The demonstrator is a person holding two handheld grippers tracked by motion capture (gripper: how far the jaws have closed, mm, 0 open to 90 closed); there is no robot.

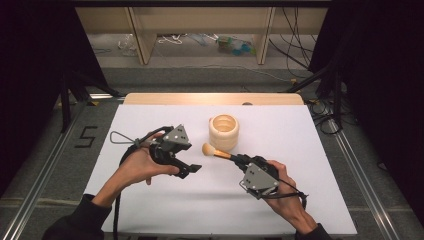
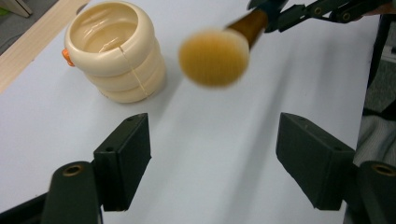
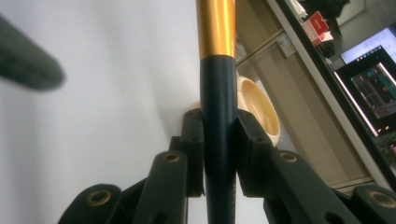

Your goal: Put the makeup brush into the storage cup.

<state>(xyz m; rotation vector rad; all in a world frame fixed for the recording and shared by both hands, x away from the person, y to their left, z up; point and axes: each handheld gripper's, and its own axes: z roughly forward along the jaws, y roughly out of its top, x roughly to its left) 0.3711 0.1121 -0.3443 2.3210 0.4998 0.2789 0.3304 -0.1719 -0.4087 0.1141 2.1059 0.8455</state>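
Note:
A makeup brush point(image 1: 215, 151) with a tan bristle head, gold ferrule and dark handle hangs over the white table sheet point(image 1: 280, 130). My right gripper point(image 1: 240, 160) is shut on its handle point(image 3: 218, 116), with the bristles point(image 2: 214, 57) pointing left toward my left gripper point(image 1: 192, 170). The left gripper's jaws point(image 2: 212, 154) stand wide open with nothing between them, a little short of the bristle head. A cream ribbed cup point(image 1: 223, 131) stands upright just behind the brush, empty inside point(image 2: 107, 35). Its rim point(image 3: 261, 105) peeks out behind the right jaws point(image 3: 219, 140).
A wooden table edge point(image 1: 212, 98) runs along the far side of the sheet. Beyond it are shelf legs point(image 1: 140, 35) and cables on the floor. Black curtains flank both sides. A lit monitor point(image 3: 373, 88) sits off to the right.

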